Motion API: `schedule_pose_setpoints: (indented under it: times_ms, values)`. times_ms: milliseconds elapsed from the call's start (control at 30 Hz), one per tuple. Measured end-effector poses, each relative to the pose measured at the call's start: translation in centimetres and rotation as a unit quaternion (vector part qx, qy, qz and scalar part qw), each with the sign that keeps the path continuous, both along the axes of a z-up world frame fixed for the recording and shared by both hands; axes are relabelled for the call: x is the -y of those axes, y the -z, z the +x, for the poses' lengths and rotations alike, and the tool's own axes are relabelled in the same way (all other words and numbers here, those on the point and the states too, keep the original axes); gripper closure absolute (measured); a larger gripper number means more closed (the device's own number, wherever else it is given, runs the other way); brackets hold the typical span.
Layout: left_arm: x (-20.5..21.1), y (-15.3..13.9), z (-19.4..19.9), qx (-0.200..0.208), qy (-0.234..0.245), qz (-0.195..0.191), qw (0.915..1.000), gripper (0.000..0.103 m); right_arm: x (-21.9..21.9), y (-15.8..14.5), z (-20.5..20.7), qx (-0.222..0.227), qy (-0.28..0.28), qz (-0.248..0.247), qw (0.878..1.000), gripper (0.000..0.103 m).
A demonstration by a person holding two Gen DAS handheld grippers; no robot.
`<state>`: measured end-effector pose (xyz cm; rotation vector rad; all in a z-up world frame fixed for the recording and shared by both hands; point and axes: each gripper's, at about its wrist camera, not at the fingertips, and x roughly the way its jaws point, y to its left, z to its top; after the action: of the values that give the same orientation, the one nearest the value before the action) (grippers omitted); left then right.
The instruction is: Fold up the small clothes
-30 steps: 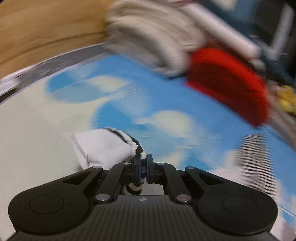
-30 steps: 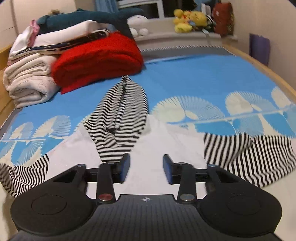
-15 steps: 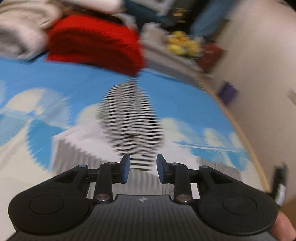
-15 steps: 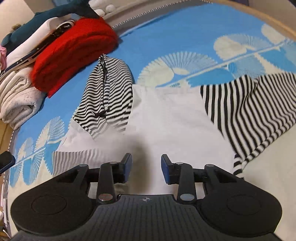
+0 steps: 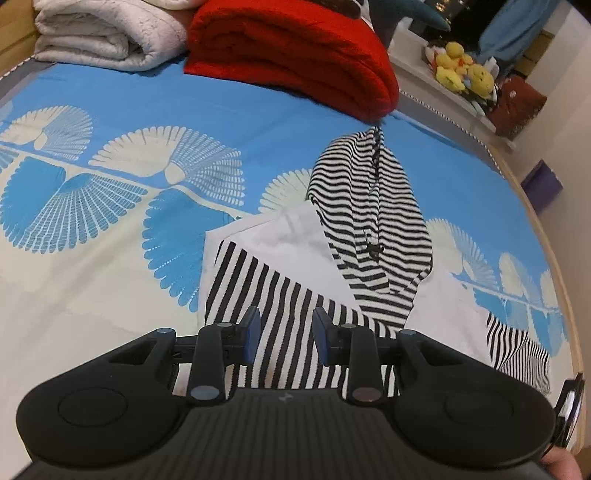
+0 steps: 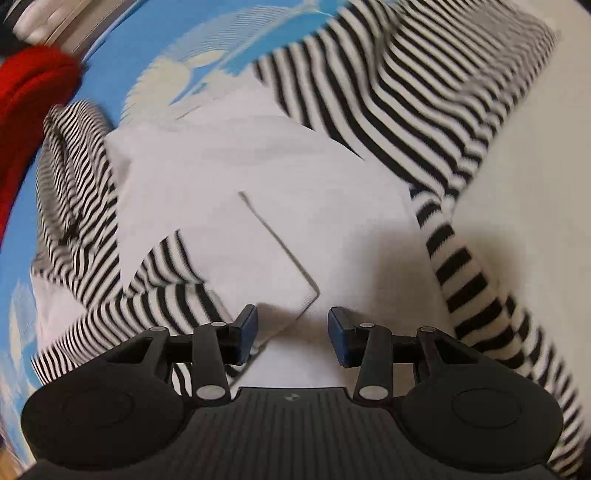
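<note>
A small white hoodie (image 5: 291, 240) with black-and-white striped hood (image 5: 373, 221) and sleeves lies flat on the bed. Its left sleeve (image 5: 273, 306) is folded across the white body. My left gripper (image 5: 283, 338) is open and empty just above that folded sleeve. In the right wrist view the white body (image 6: 258, 177) fills the middle, with the folded sleeve (image 6: 162, 280) at left and the other striped sleeve (image 6: 454, 236) spread out at right. My right gripper (image 6: 291, 332) is open and empty, low over the white body near a pocket corner (image 6: 314, 291).
The bed sheet (image 5: 110, 177) is blue and cream with fan prints. A folded red blanket (image 5: 295, 51) and a white folded blanket (image 5: 107, 33) lie at the head of the bed. Yellow plush toys (image 5: 461, 70) sit on a ledge beyond. The wooden bed edge (image 5: 554, 258) runs along the right.
My left gripper let go of the striped sleeve cuff, opened, and now sits over the folded sleeve. My right gripper stayed open and dropped close to the white body.
</note>
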<state>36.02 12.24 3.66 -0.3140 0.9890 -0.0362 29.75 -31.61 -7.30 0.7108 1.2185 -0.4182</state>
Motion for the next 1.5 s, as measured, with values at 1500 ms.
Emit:
schedule_pose_setpoints:
  times_ms: [1500]
  values:
    - [6.9, -1.5, -2.7, 0.038, 0.088, 0.095, 0.9909, 0.045, 8.1, -8.7, -0.2, 0.138, -0.117, -0.09, 0.979, 0.061]
